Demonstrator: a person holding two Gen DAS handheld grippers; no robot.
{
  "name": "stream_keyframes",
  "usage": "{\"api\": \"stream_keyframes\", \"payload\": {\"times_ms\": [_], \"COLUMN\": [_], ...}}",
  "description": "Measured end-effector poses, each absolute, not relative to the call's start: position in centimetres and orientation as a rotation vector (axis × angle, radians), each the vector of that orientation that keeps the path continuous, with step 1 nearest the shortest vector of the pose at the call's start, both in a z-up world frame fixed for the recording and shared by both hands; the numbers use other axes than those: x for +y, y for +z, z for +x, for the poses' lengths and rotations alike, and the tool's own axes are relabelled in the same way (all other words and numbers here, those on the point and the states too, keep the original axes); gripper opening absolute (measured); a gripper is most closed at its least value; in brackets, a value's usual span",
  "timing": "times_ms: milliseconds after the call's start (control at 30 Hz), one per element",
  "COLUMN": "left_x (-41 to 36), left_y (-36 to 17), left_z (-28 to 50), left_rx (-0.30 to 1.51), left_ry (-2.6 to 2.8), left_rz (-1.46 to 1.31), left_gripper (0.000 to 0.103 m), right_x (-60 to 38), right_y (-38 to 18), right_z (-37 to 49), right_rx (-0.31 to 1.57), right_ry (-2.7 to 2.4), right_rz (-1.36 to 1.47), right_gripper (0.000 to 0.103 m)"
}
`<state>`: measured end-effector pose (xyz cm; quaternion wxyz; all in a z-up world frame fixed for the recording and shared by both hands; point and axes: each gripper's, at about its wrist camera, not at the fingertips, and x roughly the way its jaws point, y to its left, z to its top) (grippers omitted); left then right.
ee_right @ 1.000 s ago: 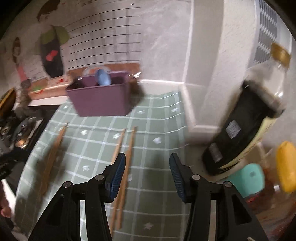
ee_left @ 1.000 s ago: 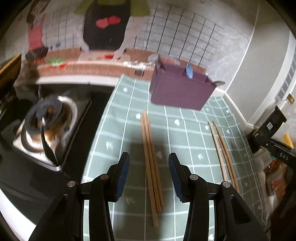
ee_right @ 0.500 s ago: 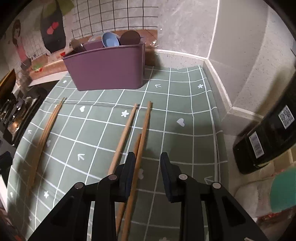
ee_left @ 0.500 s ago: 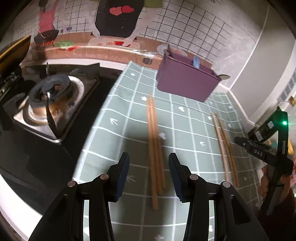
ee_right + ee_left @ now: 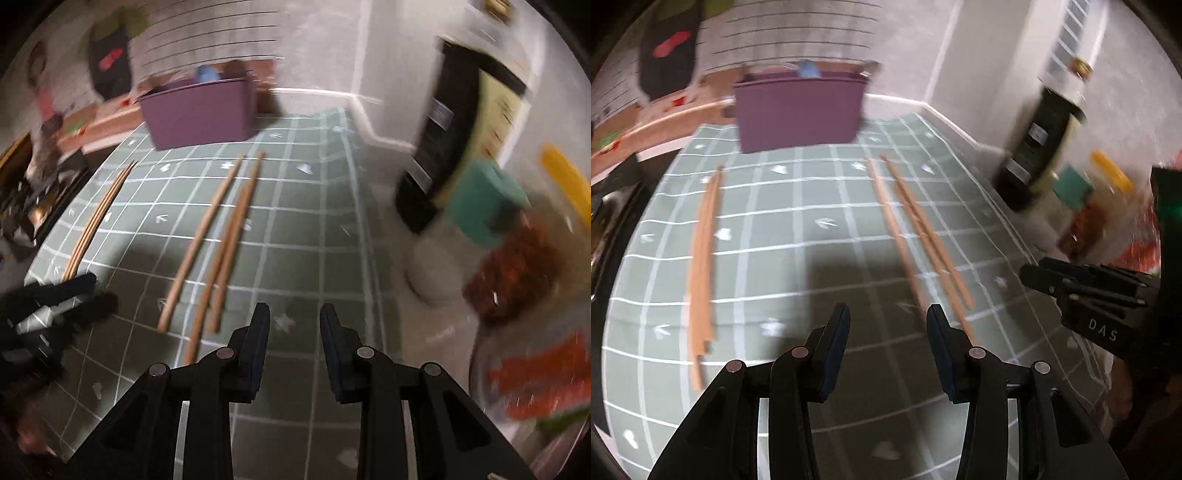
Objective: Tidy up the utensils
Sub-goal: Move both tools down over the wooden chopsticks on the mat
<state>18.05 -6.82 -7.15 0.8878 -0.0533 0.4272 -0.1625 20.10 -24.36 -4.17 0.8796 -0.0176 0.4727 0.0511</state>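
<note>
Two bundles of wooden chopsticks lie on a green grid mat (image 5: 798,229). The left bundle (image 5: 703,251) (image 5: 98,218) lies near the mat's left edge. The right bundle (image 5: 919,236) (image 5: 218,240) lies mid-mat. A purple utensil bin (image 5: 799,109) (image 5: 199,110) stands at the mat's far end with a blue spoon in it. My left gripper (image 5: 886,349) is open and empty above the mat, between the bundles. My right gripper (image 5: 293,338) is open and empty, just right of the right bundle's near ends. Both views are motion-blurred.
A dark bottle (image 5: 1039,147) (image 5: 439,155) stands right of the mat, beside a teal-lidded jar (image 5: 484,203), a yellow-capped bottle (image 5: 565,181) and red-filled containers (image 5: 517,273). A stove lies to the left (image 5: 22,206). The other gripper shows at each view's edge (image 5: 1097,299) (image 5: 44,306).
Both grippers swung right. The left one moved off the left bundle and now sits between the bundles. The right gripper's jaws widened slightly and slid right of the chopsticks it had straddled.
</note>
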Motion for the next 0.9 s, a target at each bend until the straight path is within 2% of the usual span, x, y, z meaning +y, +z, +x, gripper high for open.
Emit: {"api": "stream_keyframes", "payload": {"times_ms": [300,600,900], "left_x": [-10.5,-7.8,-4.0], "left_y": [-8.7,-8.9,-8.7], "left_z": [18.5,19.3,18.5], "left_rx": [0.946,0.956,0.956], "left_ry": [-0.325,-0.212,-0.255], "left_rz": [-0.014,-0.054,-0.183], "left_gripper": [0.032,0.032,0.032], "right_x": [-26.5,-22.6,-20.5], "right_y": [-5.3,-5.3,-6.4], "right_z": [18.5,17.5,19.0], "right_rx": [0.988,0.988,1.000], "right_ry": [0.112,0.328,0.328], "right_rz": [0.018,-0.037,-0.035], "right_gripper": [0.027,0.027,0.024]}}
